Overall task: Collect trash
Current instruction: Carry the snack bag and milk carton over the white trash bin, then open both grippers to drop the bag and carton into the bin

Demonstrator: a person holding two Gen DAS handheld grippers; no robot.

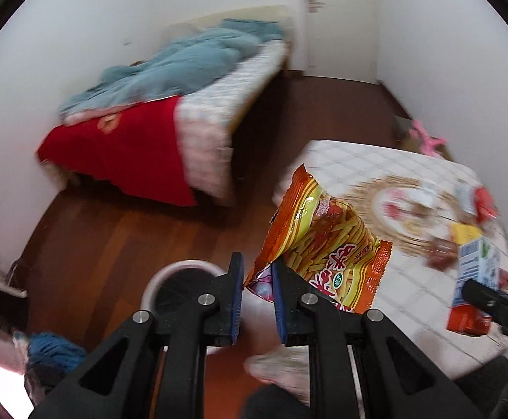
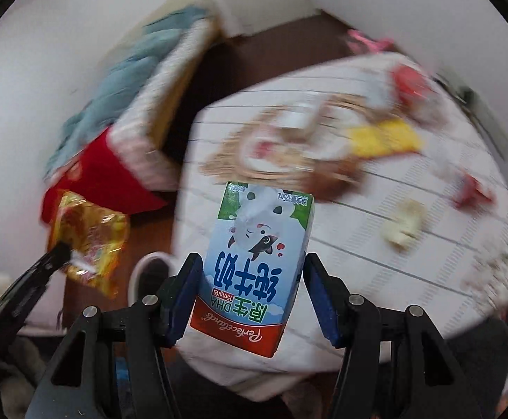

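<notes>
My left gripper (image 1: 258,266) is shut on the corner of an orange snack bag (image 1: 318,241) and holds it in the air beside the white trash bin (image 1: 170,279) on the floor. The bag also shows in the right wrist view (image 2: 89,237). My right gripper (image 2: 250,262) is shut on a small blue and white milk carton (image 2: 254,269) and holds it upright over the near edge of the table (image 2: 428,279). The carton also shows in the left wrist view (image 1: 474,286). The bin rim shows in the right wrist view (image 2: 145,269).
More wrappers lie on the white checked tablecloth: a yellow one (image 2: 386,139), red ones (image 2: 411,83), a crumpled pale one (image 2: 404,227). A round woven mat (image 1: 400,209) lies mid-table. A bed (image 1: 184,111) with a blue blanket and red cloth stands left. The floor is dark wood.
</notes>
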